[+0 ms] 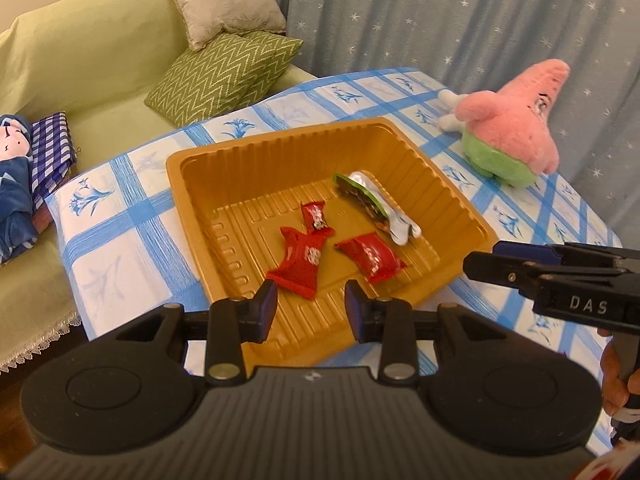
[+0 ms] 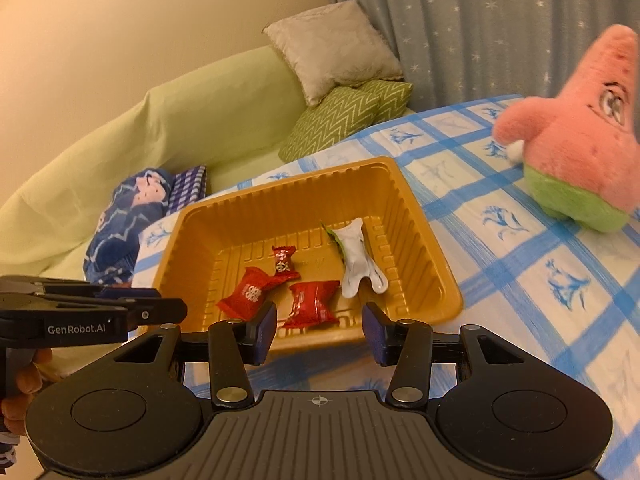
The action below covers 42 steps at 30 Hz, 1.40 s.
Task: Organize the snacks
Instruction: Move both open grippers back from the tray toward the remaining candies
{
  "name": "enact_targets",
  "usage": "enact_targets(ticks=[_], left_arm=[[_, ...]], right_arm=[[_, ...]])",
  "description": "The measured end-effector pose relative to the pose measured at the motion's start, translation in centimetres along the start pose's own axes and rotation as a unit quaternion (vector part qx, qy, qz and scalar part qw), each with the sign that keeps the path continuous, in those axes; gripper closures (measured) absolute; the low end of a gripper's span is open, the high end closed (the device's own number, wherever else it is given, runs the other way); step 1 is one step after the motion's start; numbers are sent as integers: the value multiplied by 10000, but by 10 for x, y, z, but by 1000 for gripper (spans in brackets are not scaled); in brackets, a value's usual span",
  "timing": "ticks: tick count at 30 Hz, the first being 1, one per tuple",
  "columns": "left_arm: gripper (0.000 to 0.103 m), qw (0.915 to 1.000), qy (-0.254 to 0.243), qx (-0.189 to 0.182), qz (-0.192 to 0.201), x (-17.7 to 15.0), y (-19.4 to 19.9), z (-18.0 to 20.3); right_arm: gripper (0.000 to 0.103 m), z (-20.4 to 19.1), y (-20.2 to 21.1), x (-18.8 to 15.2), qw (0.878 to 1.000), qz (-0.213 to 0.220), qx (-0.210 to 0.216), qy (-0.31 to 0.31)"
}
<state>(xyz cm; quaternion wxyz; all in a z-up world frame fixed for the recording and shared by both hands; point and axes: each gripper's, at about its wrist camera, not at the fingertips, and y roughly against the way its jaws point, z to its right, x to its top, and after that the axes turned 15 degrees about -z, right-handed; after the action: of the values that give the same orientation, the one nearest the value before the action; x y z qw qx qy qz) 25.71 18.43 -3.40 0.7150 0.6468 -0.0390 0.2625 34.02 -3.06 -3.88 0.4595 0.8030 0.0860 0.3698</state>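
Okay, nearest first: left gripper [image 1: 311, 312] hangs over the near edge of the gold tray [image 1: 182, 168], jaws parted a modest way, nothing between the pads, so empty. Right gripper [image 2: 320, 330] sits at the same near edge of the tray, just to the right of the left one, jaws a bit wider, also empty; each tool shows in the other's view beside the tray's near corner. Both point down into the tray, which reads as hands backed off after a drop or lining up the next pick, can't say which.

Snacks are all inside the tray. Two larger red wrapped candies [image 1: 300, 262] [image 1: 370, 256] lie flat on the ribbed floor toward the near side, a small red twist candy [image 1: 316, 216] just behind them touching the left one, and a silver-and-green packet [image 1: 372, 204] leans toward the tray's far right wall. Grouped in one container, so the sorting looks mostly done; no loose snack shows on the tablecloth [image 1: 120, 208] around the tray.

Beyond the tray's far right corner a pink plush star [image 1: 516, 128] sits on the cloth, well apart, not a snack. Past the tray's left side, a green sofa [image 1: 80, 60] with cushions and a blue doll [image 1: 16, 184]; starred curtain [image 1: 440, 8] furthest back.
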Motion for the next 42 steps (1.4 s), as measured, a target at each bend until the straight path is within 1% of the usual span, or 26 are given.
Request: enact_targets(ticks=[10, 21, 28, 33, 42], left_arm=[[70, 9994, -302, -136, -60, -34, 23, 15], [70, 9968, -695, -323, -223, -75, 35, 34], [70, 9927, -1052, -511, -302, -100, 37, 49], [70, 9897, -1259, -557, -385, -112, 35, 59], [70, 9822, -1671, -682, -516, -131, 33, 77]], right_arm=[[53, -7, 43, -45, 9990, 234, -50, -372], [52, -14, 77, -103, 9966, 261, -177, -767], [52, -16, 97, -138, 9944, 256, -283, -981], [52, -18, 107, -161, 9926, 224, -353, -1142], [52, -18, 124, -193, 9886, 221, -501, -1400]])
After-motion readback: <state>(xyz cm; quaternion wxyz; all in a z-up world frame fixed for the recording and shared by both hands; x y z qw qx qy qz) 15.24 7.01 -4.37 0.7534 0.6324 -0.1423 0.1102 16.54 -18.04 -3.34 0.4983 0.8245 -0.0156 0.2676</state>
